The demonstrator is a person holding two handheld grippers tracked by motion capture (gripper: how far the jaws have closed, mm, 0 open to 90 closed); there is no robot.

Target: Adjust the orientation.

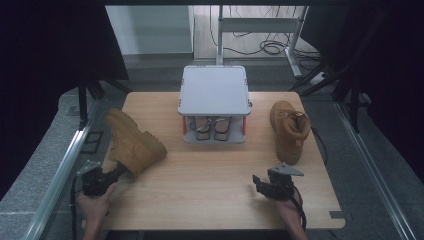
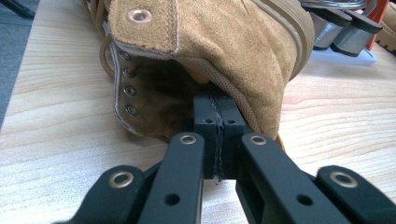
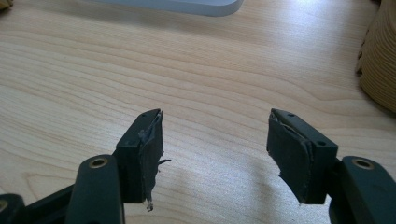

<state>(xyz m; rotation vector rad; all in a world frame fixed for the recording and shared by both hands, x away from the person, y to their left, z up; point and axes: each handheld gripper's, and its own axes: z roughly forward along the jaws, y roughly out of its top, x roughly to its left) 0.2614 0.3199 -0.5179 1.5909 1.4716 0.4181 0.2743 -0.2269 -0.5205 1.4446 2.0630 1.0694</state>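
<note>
A tan suede boot point(image 1: 135, 142) stands tilted at the table's left, its opening turned toward my left gripper point(image 1: 121, 171). In the left gripper view the boot point(image 2: 224, 42) looms close. There the left gripper point(image 2: 218, 116) has its pads pressed together at the boot's collar edge, under a lace. A second tan boot point(image 1: 290, 130) rests at the right side of the table. My right gripper point(image 1: 257, 181) sits near the front right, in front of that boot. In its own view the right gripper point(image 3: 215, 130) is open over bare wood, with the second boot point(image 3: 380, 60) at the right edge.
A grey two-level shoe rack point(image 1: 215, 90) stands at the back middle of the wooden table point(image 1: 210, 185), with a pair of shoes point(image 1: 212, 129) on its lower shelf. Metal frame rails run along both sides. Cables lie on the floor behind.
</note>
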